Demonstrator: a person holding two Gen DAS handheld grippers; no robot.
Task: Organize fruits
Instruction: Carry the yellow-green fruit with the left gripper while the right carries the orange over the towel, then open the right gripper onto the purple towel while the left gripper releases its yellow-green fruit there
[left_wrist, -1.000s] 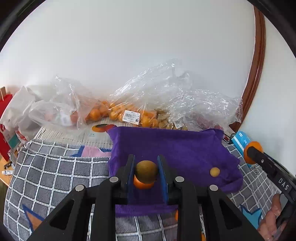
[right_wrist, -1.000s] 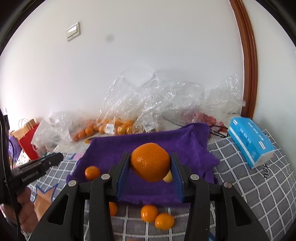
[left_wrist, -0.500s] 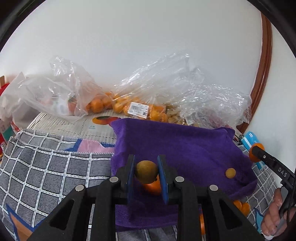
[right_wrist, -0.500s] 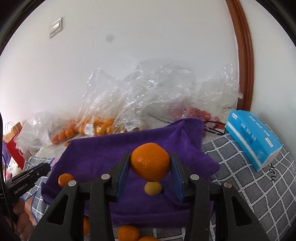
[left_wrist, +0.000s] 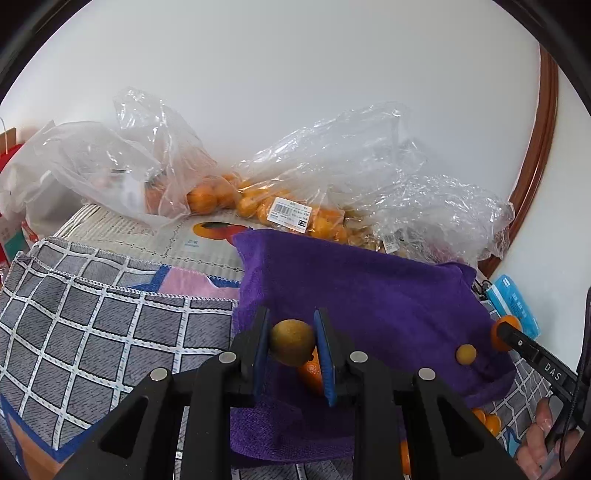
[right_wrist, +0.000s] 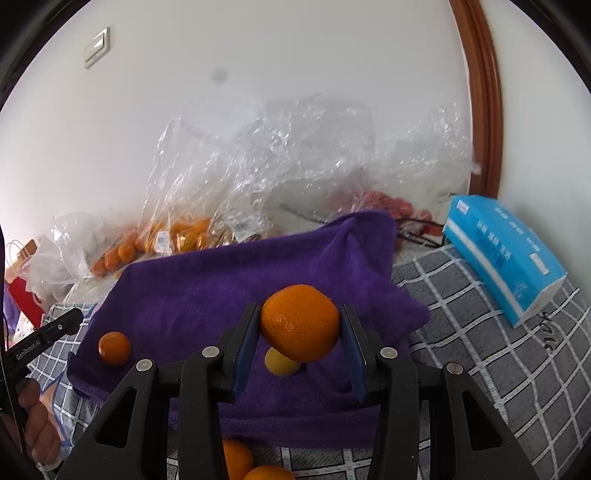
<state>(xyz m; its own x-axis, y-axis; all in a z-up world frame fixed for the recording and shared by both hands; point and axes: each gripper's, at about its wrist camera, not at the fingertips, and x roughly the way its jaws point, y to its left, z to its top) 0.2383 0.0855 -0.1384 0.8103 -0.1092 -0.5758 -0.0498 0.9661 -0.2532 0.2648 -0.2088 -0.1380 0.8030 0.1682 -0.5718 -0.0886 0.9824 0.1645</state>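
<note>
My left gripper (left_wrist: 291, 341) is shut on a small brownish-yellow fruit (left_wrist: 291, 341), held above the purple towel (left_wrist: 362, 288). A small orange (left_wrist: 312, 371) lies on the towel just behind it, and a small yellow fruit (left_wrist: 466, 354) lies at the towel's right. My right gripper (right_wrist: 300, 325) is shut on a large orange (right_wrist: 300, 323) above the purple towel (right_wrist: 229, 280). Under it lies the small yellow fruit (right_wrist: 280, 362); a small orange (right_wrist: 114, 348) lies at the towel's left. The right gripper's tip with its orange (left_wrist: 504, 330) shows in the left wrist view.
Clear plastic bags of oranges (left_wrist: 258, 199) lie against the white wall behind the towel. A blue tissue pack (right_wrist: 506, 254) lies on the grey checked cloth (right_wrist: 498, 354) at right. Loose oranges (right_wrist: 236, 459) lie on the cloth before the towel. A brown door frame (right_wrist: 480, 96) stands at right.
Both grippers have moved forward over the purple towel, each still holding its fruit. The left wrist view has shifted so the towel and bags sit closer.
</note>
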